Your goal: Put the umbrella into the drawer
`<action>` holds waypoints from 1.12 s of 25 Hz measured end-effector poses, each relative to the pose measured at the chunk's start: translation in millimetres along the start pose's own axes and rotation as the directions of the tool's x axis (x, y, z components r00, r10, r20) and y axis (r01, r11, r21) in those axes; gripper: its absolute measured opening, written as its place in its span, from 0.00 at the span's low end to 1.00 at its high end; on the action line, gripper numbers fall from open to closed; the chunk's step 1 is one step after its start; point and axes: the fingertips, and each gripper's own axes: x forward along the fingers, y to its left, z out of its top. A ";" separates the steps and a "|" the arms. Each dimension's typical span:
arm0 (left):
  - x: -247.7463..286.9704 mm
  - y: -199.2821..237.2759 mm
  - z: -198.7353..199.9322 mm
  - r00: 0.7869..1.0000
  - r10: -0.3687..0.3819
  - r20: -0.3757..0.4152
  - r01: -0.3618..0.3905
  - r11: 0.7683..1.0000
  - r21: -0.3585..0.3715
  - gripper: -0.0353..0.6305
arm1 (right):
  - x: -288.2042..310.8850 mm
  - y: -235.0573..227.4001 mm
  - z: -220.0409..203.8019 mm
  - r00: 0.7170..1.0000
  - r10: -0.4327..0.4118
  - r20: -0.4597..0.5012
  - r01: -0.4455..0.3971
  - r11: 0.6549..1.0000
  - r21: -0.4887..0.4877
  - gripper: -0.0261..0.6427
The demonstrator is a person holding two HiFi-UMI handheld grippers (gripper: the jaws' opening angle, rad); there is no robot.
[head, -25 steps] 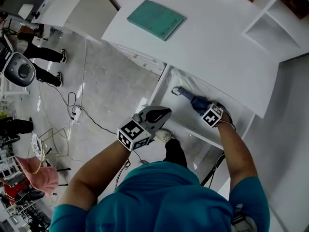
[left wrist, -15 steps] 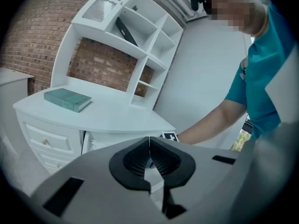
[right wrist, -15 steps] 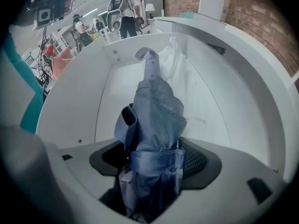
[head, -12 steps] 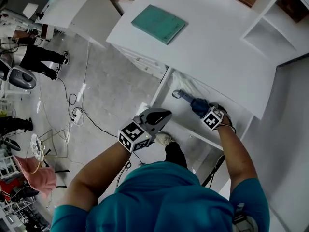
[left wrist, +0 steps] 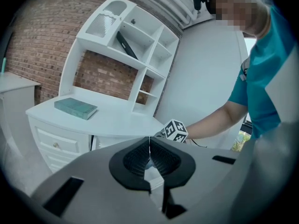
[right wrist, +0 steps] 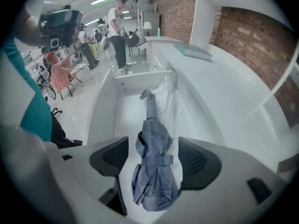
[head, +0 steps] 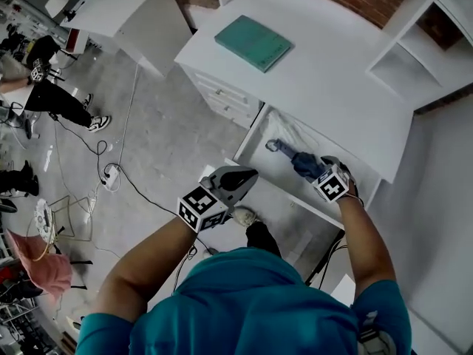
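Observation:
A folded blue-grey umbrella (head: pixel 298 159) (right wrist: pixel 154 143) lies flat on the floor of the open white drawer (head: pixel 260 163) under the desk, its handle pointing away from me. My right gripper (head: pixel 323 171) (right wrist: pixel 154 158) hangs just above the umbrella's bundled end. It is open, the pads stand wide on either side and do not touch the fabric. My left gripper (head: pixel 241 176) (left wrist: pixel 149 158) is shut with nothing in it and hovers near the drawer's front left corner, above the floor.
A teal book (head: pixel 253 43) (left wrist: pixel 74 108) lies on the white desk top (head: pixel 332 87). A shelf unit (head: pixel 414 46) stands at the desk's right end and a block of small drawers (head: pixel 222 102) beneath it. Crumpled white plastic (head: pixel 287 129) sits in the drawer's back. Cables (head: pixel 111 172) trail on the floor.
My right gripper has lifted off the umbrella, which stays lying in the drawer. My left gripper has drifted slightly upward.

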 end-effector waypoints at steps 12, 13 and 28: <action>-37.7 -12.6 36.3 0.998 0.001 0.066 -0.004 0.999 0.036 0.08 | -153.2 13.7 84.5 0.851 -0.054 0.523 -0.069 0.974 0.214 0.49; -40.5 -13.6 40.1 0.997 0.000 0.077 -0.003 0.999 0.037 0.08 | -166.9 16.9 88.1 0.824 -0.055 0.564 -0.091 0.969 0.228 0.49; -74.1 -21.1 57.6 0.993 0.011 0.121 -0.014 1.000 0.028 0.08 | -247.9 60.1 98.3 0.590 -0.141 0.795 -0.176 0.938 0.297 0.07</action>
